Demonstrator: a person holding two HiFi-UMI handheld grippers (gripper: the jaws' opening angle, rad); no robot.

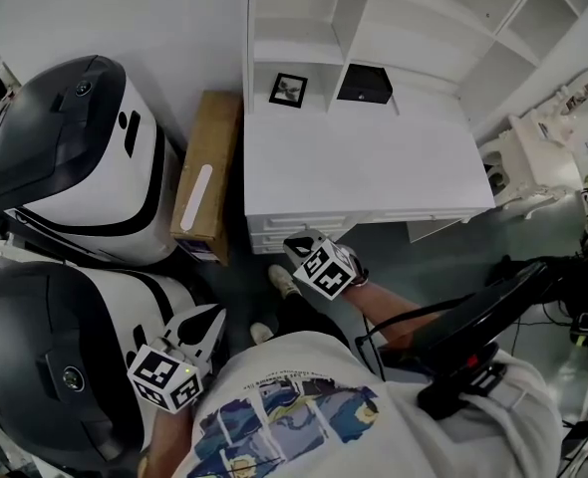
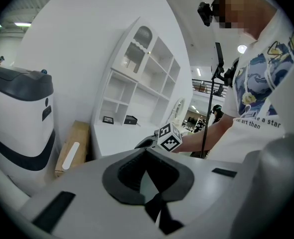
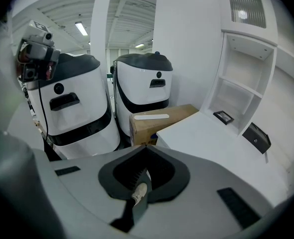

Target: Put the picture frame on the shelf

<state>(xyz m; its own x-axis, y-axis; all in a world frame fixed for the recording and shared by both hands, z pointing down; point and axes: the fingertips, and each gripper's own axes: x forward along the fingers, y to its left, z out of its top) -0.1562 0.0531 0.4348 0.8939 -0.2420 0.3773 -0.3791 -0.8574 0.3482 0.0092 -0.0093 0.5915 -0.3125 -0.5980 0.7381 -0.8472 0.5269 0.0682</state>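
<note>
- While the person stands short of the desk's front edge, the right hand-held gripper [image 3: 144, 151] is held with its jaws pressed together and nothing between them, and its marker cube [image 1: 329, 272] faces up toward the head camera.
- The left hand-held gripper [image 2: 146, 153] is likewise closed and empty. It sits lower than and to the left of the right one, close against the person's printed T-shirt [image 1: 284, 416].
- Directly beneath the right hand-held gripper, a white shoe [image 1: 284, 280] rests on the grey floor.
- Just ahead of the right hand-held gripper lies the white desk [image 1: 374, 172], with drawer fronts along its near edge.
- Well ahead of both hand-held grippers, at the back of the desk, the picture frame [image 1: 288, 90] sits in the lowest left opening of the white shelf [image 1: 304, 18], at desk level, its dark border around a pale print. Whether it lies flat or leans cannot be told.
- A black box [image 1: 365, 84] sits just right of the frame, apart from it, in the neighbouring opening.
- Ahead and to the left of the left hand-held gripper, a cardboard box [image 1: 207, 172] with a white strip on top stands against the desk's left side.
- Further left again, two white-and-dark-grey machines [image 1: 75, 157] stand side by side, the nearer one just beside the left hand-held gripper.
</note>
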